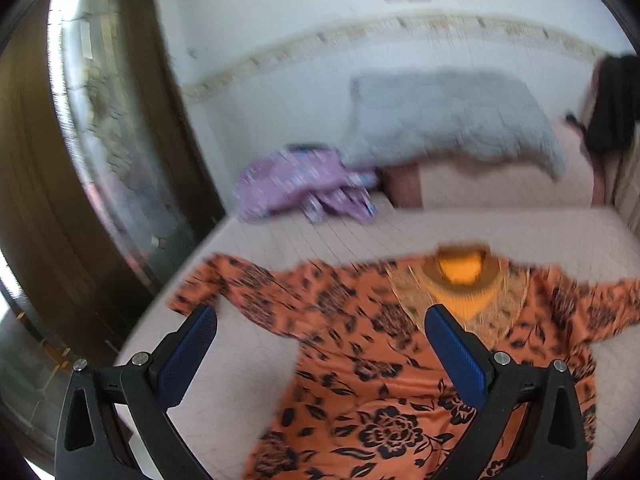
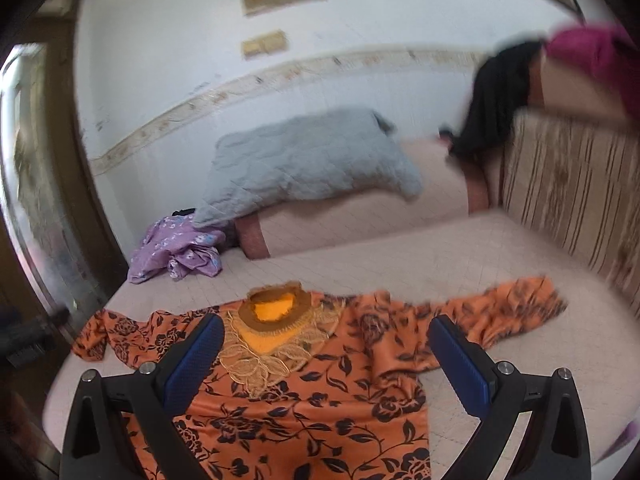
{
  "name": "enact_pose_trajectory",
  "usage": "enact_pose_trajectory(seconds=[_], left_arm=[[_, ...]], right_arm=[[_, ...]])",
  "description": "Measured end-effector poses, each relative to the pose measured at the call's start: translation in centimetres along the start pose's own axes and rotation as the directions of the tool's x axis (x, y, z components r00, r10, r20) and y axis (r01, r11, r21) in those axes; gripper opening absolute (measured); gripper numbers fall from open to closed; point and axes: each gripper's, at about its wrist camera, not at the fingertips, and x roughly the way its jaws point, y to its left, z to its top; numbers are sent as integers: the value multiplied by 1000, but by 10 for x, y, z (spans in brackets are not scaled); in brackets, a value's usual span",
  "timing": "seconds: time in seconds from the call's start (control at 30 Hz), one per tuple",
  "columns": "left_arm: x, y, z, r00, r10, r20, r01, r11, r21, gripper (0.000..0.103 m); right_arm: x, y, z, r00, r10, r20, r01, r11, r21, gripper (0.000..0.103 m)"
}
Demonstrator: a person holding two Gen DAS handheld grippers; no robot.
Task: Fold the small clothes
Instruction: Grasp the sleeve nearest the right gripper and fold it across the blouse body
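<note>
An orange dress with black flowers [image 1: 360, 360] lies spread flat on the pale bed [image 1: 520, 232], sleeves out to both sides, its yellow neckline [image 1: 460, 272] toward the far side. It also shows in the right wrist view [image 2: 320, 392]. My left gripper [image 1: 320, 320] is open and empty, hovering above the dress's left shoulder and sleeve. My right gripper [image 2: 326, 328] is open and empty, hovering above the chest and the right sleeve [image 2: 508, 308]. Both views are blurred.
A crumpled purple garment [image 1: 304, 188] [image 2: 176, 252] lies at the bed's far left. A grey pillow [image 1: 452, 116] [image 2: 304, 164] leans behind it. A dark garment [image 2: 500, 92] hangs over the striped headboard [image 2: 572, 188] at right. A wooden door frame [image 1: 80, 220] stands at left.
</note>
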Motion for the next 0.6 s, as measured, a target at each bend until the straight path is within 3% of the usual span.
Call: enact_pose_trajectory(seconds=[0.1, 0.2, 0.27, 0.3, 0.4, 0.53, 0.6], left_arm=[[62, -31, -21, 986, -73, -147, 82, 995, 56, 103], [126, -66, -52, 947, -85, -309, 134, 981, 141, 103], [147, -79, -69, 935, -84, -344, 151, 973, 172, 103], [154, -83, -74, 933, -88, -349, 159, 970, 181, 103], [165, -85, -81, 928, -132, -347, 203, 964, 175, 103], [172, -73, -82, 895, -225, -385, 266, 962, 58, 103], [173, -63, -88, 896, -279, -345, 287, 957, -27, 103]], right_arm=[[43, -66, -4, 994, 8, -105, 8, 988, 157, 103], [86, -145, -18, 980, 29, -199, 47, 929, 367, 103], [106, -191, -30, 965, 15, -261, 126, 848, 514, 103], [116, -217, -37, 960, 40, -276, 141, 784, 604, 103], [133, -264, -48, 968, 80, -237, 133, 638, 758, 103], [158, -301, -46, 972, 67, -224, 149, 561, 814, 101], [168, -313, -38, 979, 49, -196, 138, 546, 827, 100]])
